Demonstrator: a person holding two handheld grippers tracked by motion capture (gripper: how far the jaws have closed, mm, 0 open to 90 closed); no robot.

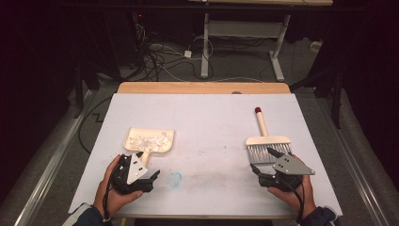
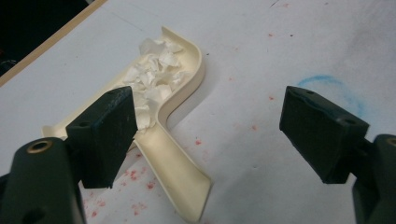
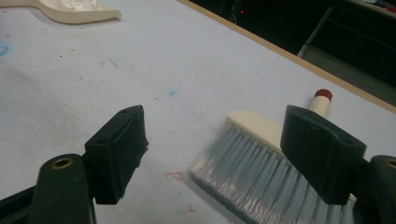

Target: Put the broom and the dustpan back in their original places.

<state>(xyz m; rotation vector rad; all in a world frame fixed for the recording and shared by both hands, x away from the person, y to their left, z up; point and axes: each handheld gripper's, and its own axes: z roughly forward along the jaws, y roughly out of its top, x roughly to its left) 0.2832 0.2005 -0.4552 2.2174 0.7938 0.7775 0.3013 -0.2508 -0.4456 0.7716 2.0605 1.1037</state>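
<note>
While I held both grippers low, the left gripper [image 2: 205, 135] gaped wide beside the cream plastic dustpan [image 1: 148, 141] heaped with white shreds [image 2: 156, 74], perhaps paper. My right gripper [image 3: 224, 154] stood wide over the grey-bristled, cream-handled brush [image 1: 266, 139].

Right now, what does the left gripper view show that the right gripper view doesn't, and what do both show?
Left gripper view alone: white paper scraps piled in the cream dustpan, and a blue ring mark on the white table cover.

Right gripper view alone: the brush, with grey bristles and a red-tipped handle, lying flat.

Both: a pair of black jaws standing open and holding nothing, the dustpan, and the stained white cover.
</note>
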